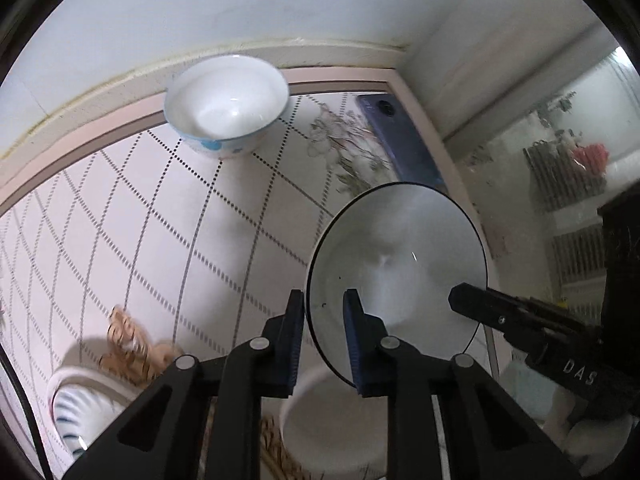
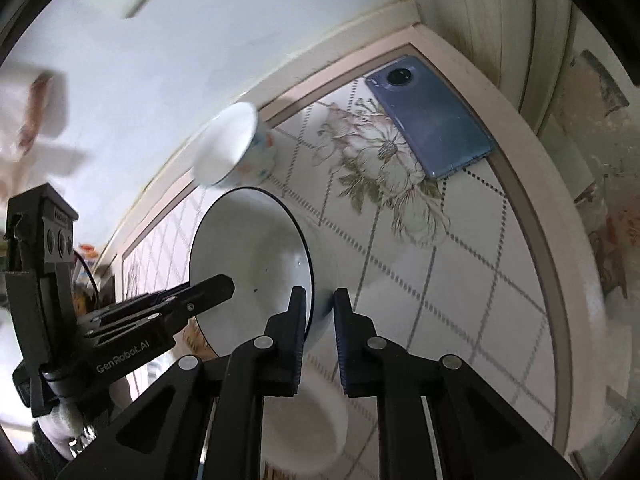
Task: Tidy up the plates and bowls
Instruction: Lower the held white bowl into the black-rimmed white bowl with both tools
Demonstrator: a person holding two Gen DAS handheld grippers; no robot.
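Both grippers hold one white dark-rimmed bowl [image 1: 400,256] tilted above the table. My left gripper [image 1: 326,316] is shut on its left rim, and my right gripper [image 2: 318,312] is shut on its right rim [image 2: 256,264]. Each gripper shows in the other's view: the right one [image 1: 520,320] and the left one [image 2: 160,308]. A white bowl with blue spots [image 1: 228,104] stands at the table's far edge by the wall; it also shows in the right wrist view [image 2: 236,144]. Another white bowl [image 1: 336,424] sits below the held one [image 2: 316,420].
A blue phone [image 2: 428,116] lies at the table's far right corner [image 1: 400,136]. A blue-striped dish [image 1: 84,412] sits at the near left on a patterned mat [image 1: 132,344]. The tiled tabletop [image 1: 160,220] meets a white wall; its right edge drops off.
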